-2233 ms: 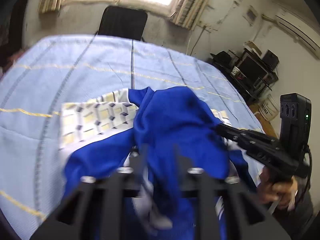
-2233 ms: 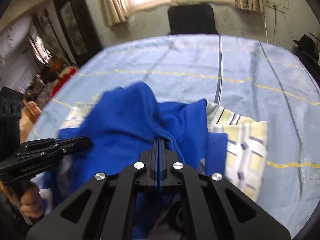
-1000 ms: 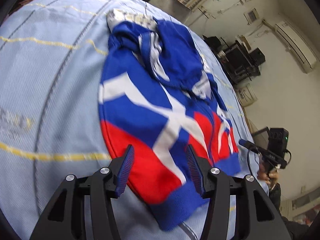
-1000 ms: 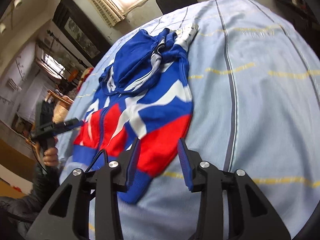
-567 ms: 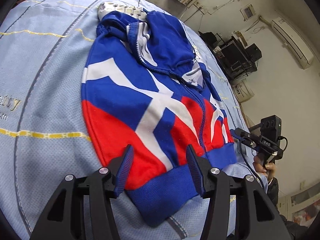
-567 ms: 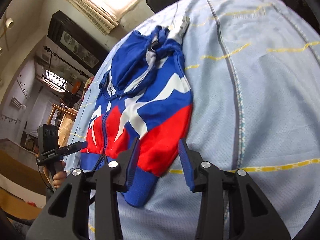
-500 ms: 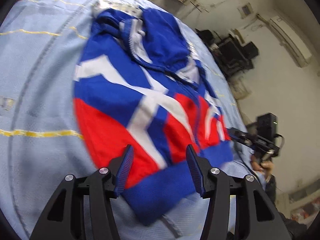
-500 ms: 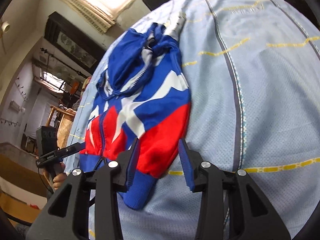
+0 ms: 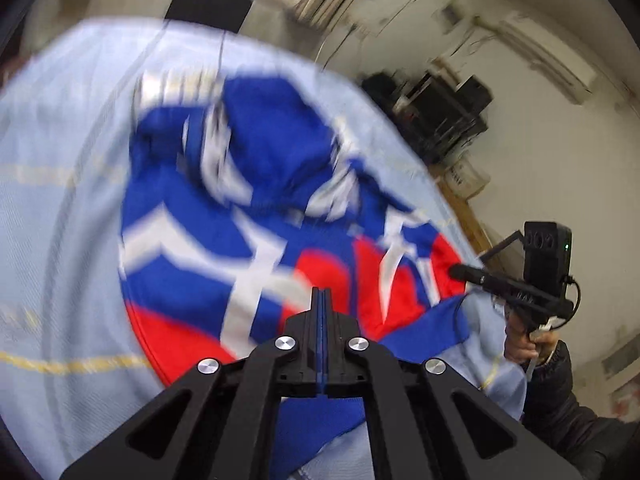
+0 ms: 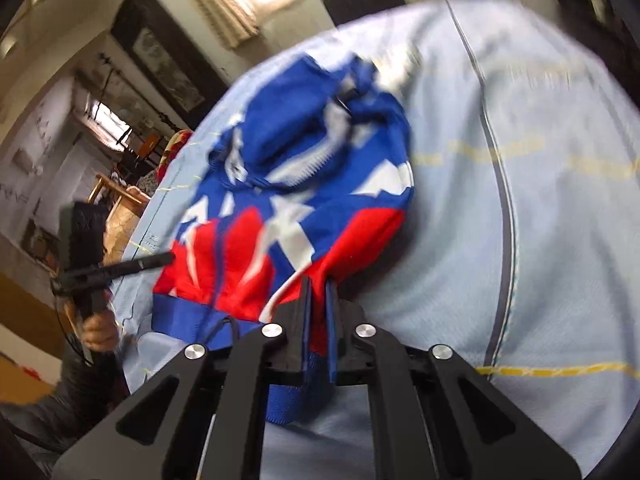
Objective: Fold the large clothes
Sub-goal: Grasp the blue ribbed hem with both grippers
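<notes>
The blue, red and white jacket (image 9: 256,216) lay spread front-up on the light blue bedsheet (image 9: 60,240), its hood folded down over the chest and its blue hem band nearest the person. The left tool (image 9: 321,294) had just been closing and stood fully shut, its jaws pressed together; the hem lay directly beneath them, but blur hid whether any cloth was pinched. The right tool (image 10: 318,282) had likewise been closing and was clamped on red cloth at the hem's opposite corner, fabric showing between its jaws. Holding both lower corners in this way would, in my judgement, allow the hem to be lifted evenly and carried toward the hood for a first crosswise fold.
</notes>
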Motion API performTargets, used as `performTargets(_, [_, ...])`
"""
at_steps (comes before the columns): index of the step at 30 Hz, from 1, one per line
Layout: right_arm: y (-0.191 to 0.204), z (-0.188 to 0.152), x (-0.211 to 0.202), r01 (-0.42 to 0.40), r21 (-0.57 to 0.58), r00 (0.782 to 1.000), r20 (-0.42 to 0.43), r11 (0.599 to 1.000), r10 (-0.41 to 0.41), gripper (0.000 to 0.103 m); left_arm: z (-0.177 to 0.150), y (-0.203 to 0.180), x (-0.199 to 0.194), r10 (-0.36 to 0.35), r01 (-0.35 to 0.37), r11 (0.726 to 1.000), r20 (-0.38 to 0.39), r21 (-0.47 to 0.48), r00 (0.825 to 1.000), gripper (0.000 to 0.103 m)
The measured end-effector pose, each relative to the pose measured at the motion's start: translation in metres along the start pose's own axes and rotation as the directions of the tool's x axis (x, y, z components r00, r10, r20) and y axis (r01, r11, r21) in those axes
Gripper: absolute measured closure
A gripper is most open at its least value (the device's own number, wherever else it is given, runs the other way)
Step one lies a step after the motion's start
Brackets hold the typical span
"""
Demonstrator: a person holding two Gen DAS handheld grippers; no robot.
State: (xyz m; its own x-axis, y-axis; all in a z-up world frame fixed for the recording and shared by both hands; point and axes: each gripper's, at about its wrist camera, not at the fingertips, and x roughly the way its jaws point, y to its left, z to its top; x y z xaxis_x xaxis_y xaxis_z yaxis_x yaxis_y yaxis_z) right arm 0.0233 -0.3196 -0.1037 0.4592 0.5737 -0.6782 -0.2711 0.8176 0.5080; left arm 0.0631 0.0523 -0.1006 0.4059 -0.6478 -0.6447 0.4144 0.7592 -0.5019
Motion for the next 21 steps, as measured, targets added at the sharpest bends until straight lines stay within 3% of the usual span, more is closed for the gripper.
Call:
performTargets(3, [0.016, 0.010, -0.009, 0.007, -0.046, 0.999, 0.036, 0.999, -0.006, 0.098, 0.015, -0.010, -0.015, -0.005, 0.003, 0.999, 0.039, 0.033, 0.999, 0.103])
performTargets(6, [0.027, 0.022, -0.012, 0.000, -0.066, 0.998, 0.060, 0.998, 0.004, 0.098, 0.012, -0.003, -0.019, 0.017, -0.017, 1.000, -0.002, 0.004, 1.000, 0.101])
performTargets(7, [0.030, 0.025, -0.011, -0.001, -0.074, 0.998, 0.062, 0.997, 0.005, 0.098, 0.005, 0.002, -0.022, 0.039, -0.039, 0.999, -0.011, -0.002, 0.999, 0.090])
performTargets(8, [0.032, 0.026, -0.010, -0.004, -0.077, 0.998, 0.063, 0.997, 0.009, 0.098, -0.005, 0.009, -0.024, 0.070, -0.070, 0.997, -0.019, -0.016, 0.997, 0.061])
performTargets(10, [0.035, 0.027, -0.010, -0.009, -0.085, 0.998, 0.065, 0.996, 0.015, 0.098, -0.023, 0.022, -0.031, 0.134, -0.135, 0.990, -0.022, -0.050, 0.991, 0.036])
performTargets(11, [0.038, 0.026, -0.010, -0.010, -0.086, 0.997, 0.071, 0.996, 0.016, 0.098, -0.031, 0.028, -0.031, 0.150, -0.152, 0.987, -0.032, -0.061, 0.988, 0.036])
performTargets(17, [0.038, 0.026, -0.013, -0.037, -0.079, 0.996, 0.083, 0.996, 0.043, 0.098, -0.049, 0.055, -0.005, 0.081, -0.103, 0.983, -0.143, -0.149, 0.986, 0.037])
performTargets(21, [0.034, 0.023, -0.013, -0.037, -0.070, 0.996, 0.077, 0.997, 0.043, 0.097, -0.053, 0.051, 0.002, 0.052, -0.071, 0.990, -0.150, -0.120, 0.987, 0.042])
